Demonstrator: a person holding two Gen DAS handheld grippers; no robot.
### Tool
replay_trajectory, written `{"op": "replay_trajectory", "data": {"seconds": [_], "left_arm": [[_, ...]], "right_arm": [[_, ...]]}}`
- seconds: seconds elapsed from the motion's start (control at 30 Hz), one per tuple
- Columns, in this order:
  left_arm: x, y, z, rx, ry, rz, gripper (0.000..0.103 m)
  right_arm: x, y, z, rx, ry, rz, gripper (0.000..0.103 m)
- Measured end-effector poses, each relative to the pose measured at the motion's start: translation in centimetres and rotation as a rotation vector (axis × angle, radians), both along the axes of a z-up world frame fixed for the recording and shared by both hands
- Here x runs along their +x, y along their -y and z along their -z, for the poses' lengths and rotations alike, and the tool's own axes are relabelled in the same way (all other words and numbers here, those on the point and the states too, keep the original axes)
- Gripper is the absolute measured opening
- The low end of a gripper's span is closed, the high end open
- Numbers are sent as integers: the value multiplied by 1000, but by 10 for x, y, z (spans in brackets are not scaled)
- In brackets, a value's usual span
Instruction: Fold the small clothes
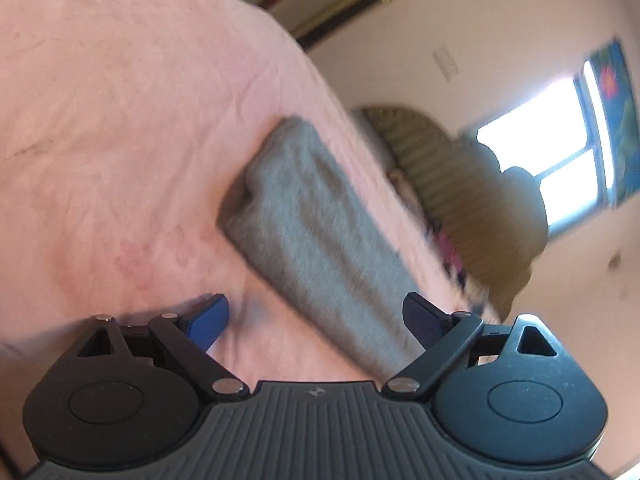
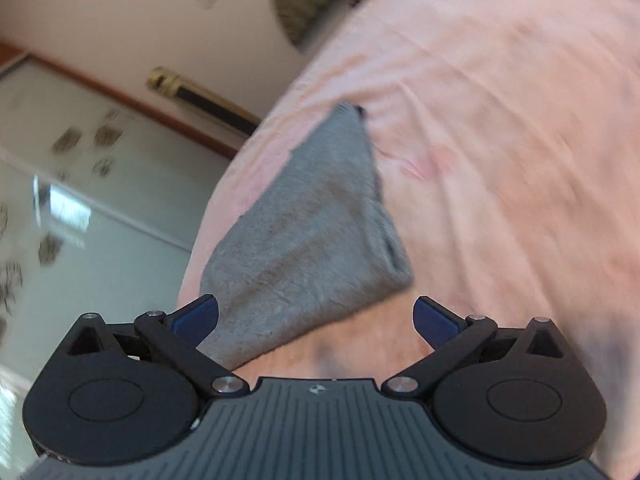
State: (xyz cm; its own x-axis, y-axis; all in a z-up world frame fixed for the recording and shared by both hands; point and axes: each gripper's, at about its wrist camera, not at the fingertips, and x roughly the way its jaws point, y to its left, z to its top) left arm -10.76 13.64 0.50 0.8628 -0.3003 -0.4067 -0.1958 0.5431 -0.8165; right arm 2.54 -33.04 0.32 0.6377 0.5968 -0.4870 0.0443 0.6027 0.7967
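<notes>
While both grippers gape, grey cloth (image 1: 320, 232) lies ahead.

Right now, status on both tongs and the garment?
Left tongs open, right tongs open. Folded grey knit garment flat on pink bedsheet, ungripped. Nothing in the way.

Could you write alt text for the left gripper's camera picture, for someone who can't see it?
A folded grey garment lies on a pink bedsheet, just ahead of the open left gripper, which holds nothing. Behind the bed are a cream wall and a bright window; the picture is slightly blurred.
</notes>
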Motion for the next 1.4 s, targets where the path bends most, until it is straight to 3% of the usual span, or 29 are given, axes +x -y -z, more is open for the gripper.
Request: {"op": "replay_trajectory", "data": {"seconds": [0.1,0.2,0.27,0.33,0.4,0.43,0.47,0.5,0.57,0.63,0.77,0.87,1.03,1.1,1.17,1.2,1.23,1.3,1.4], "left_arm": [[25,-3,4,-103,-9,-21,95],[43,-3,4,-80,-32,-84,91],[50,-1,6,-59,-40,-97,69],[58,1,11,-27,-88,-89,51],[61,2,10,-10,-86,-89,50],[63,3,9,7,-92,-90,42],[64,5,8,38,-110,-97,31],[67,5,8,65,-143,-107,8],[64,2,10,59,-152,-108,5],[56,2,2,67,-107,-113,4],[41,6,-25,135,-2,-75,3],[33,6,-33,174,22,-73,3],[43,0,-10,171,-70,-37,4],[47,-6,8,100,-127,-24,5],[47,-10,12,45,-137,-29,13],[43,-11,13,19,-132,-37,27],[40,-13,14,-18,-120,-46,48],[35,-17,15,-91,-69,-60,64],[43,-12,12,-101,-55,-123,75]], "right_arm": [[16,-20,2,-18,32,-17,103],[37,-31,4,-15,46,32,103],[45,-34,6,2,48,58,100],[53,-33,11,24,30,59,78],[63,-33,22,37,-17,38,44],[66,-33,26,33,-26,37,38],[68,-31,29,40,-35,36,28],[70,-29,32,46,-52,39,18],[71,-26,34,62,-54,40,14],[67,-27,29,45,-35,36,13],[57,-24,13,66,37,15,12],[52,-20,3,70,56,7,12],[50,-13,10,76,38,-4,12],[53,-11,22,92,-13,-6,13],[54,-9,31,86,-75,10,24],[51,-8,32,100,-67,11,28],[47,-6,30,107,-63,17,33],[36,-2,23,128,-47,23,60],[27,-10,15,130,-27,11,85]]}}
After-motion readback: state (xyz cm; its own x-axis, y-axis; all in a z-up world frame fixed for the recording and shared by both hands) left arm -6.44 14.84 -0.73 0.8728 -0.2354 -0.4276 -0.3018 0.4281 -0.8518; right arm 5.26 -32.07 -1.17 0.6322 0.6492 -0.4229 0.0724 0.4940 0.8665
